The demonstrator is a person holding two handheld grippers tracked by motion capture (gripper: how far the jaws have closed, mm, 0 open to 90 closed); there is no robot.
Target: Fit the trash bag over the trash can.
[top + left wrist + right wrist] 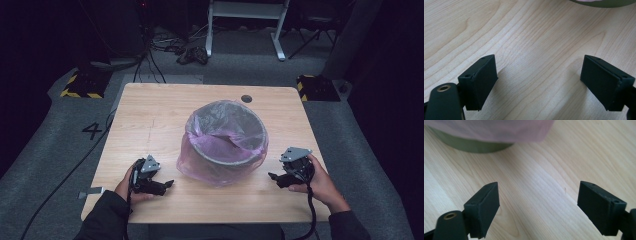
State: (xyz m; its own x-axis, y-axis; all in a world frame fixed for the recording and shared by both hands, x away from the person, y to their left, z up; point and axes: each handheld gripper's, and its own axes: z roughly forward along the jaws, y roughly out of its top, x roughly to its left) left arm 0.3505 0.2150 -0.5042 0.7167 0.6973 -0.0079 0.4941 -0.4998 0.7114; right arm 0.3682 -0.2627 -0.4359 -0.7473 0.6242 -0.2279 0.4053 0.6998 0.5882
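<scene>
Mid-table (150,107) stands the bin (227,132) upright, mouth up (pink bag (220,167) draped over it), between the left gripper (167,185) and right gripper (272,176), both gaping wide, empty.

Light wood tabletop (150,115); bin (227,150) with pink liner (200,165) stands near centre; dark grommet (246,99) at far edge.

The bin (602,2) is cut off at twelve o'clock in both gripper views; its bag (220,172) hides its lower wall.
</scene>
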